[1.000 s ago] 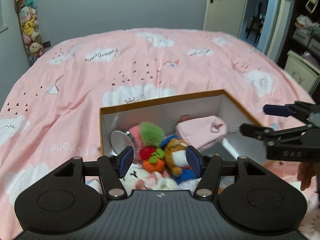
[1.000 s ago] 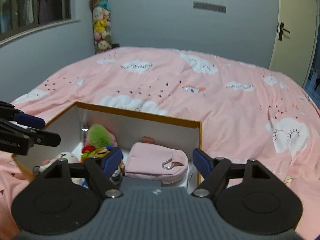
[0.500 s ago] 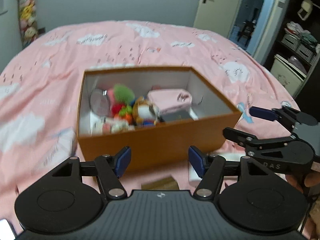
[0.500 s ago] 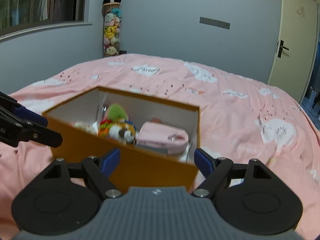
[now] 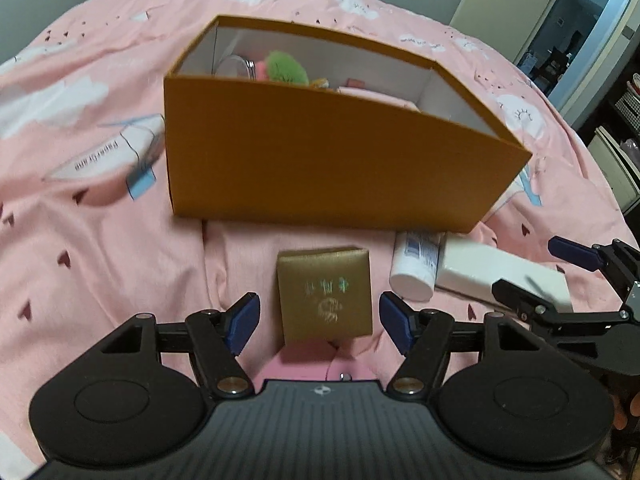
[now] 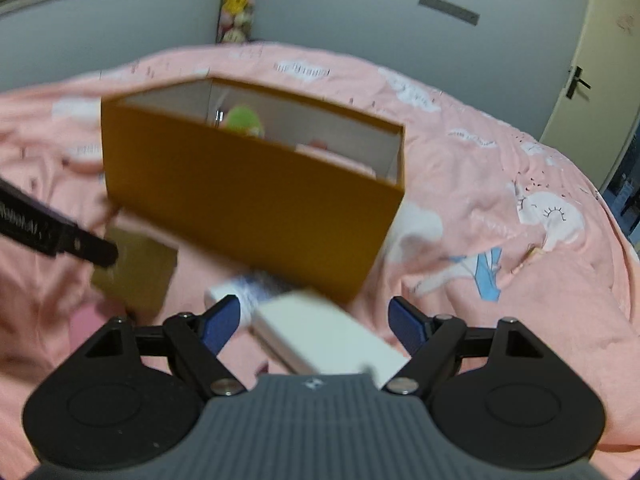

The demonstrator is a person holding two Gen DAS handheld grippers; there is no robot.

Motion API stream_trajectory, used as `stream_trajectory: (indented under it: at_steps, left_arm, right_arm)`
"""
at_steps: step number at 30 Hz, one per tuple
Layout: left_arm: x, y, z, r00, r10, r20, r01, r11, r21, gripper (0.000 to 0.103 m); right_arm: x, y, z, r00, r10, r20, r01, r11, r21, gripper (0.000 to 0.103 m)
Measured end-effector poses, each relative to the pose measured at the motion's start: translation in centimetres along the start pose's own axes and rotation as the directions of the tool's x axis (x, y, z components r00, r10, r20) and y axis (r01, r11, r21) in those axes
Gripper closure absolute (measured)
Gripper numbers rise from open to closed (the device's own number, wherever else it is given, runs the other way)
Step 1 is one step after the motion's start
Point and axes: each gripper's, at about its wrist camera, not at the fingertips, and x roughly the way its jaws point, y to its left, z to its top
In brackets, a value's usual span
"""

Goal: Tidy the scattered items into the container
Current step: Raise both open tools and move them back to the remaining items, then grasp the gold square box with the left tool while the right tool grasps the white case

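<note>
An orange cardboard box (image 5: 320, 168) stands on the pink bed; it holds a green plush (image 5: 286, 66), a round tin and a pink pouch. In front of it lie a gold pouch (image 5: 326, 294), a white tube (image 5: 416, 266) and a white box (image 5: 492, 272). My left gripper (image 5: 320, 318) is open with the gold pouch between its fingers. My right gripper (image 6: 314, 322) is open over the white box (image 6: 320, 332), with the tube (image 6: 252, 292) by its left finger. The orange box (image 6: 248, 196) and gold pouch (image 6: 136, 272) show there too.
A pink item (image 5: 312, 366) lies just under the left gripper. The pink cloud-print bedspread (image 5: 100, 240) spreads all around. A door (image 6: 592, 76) is at the right, plush toys hang on the far wall (image 6: 236, 4).
Both grippers have pulled back from above the box and dropped low in front of it. The gold pouch, tube and white box have come into view between the fingers.
</note>
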Motion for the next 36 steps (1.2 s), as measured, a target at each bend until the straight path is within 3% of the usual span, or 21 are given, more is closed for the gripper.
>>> stream_trajectory:
  at_steps: [11,19,28,36]
  left_arm:
    - [1.4,0.2,-1.1,1.000,0.004,-0.018,-0.004,0.999,-0.036,0.025]
    - [2.1,0.8,-1.2,1.000,-0.019,-0.021,0.018,0.997,-0.076,0.025]
    - [3.3,0.7,-1.0,0.998,-0.051,-0.035,0.047,0.993,-0.108,0.025]
    - [4.3,0.0,-0.6,0.998,-0.028,-0.050,0.023,0.996,-0.091,0.025]
  right_arm:
    - [1.5,0.2,-2.6,0.986,-0.088,-0.145,0.066,0.987,-0.149,0.021]
    - [3.0,1.6,-3.4,0.972,-0.185,-0.148,0.132,0.942,-0.310,0.020]
    - [4.7,1.9,-3.4,0.964,-0.223,-0.146,0.154,0.914,-0.375,0.020]
    - [4.6,2.7,-3.6,0.964,-0.241,-0.117,0.169,0.887,-0.429,0.034]
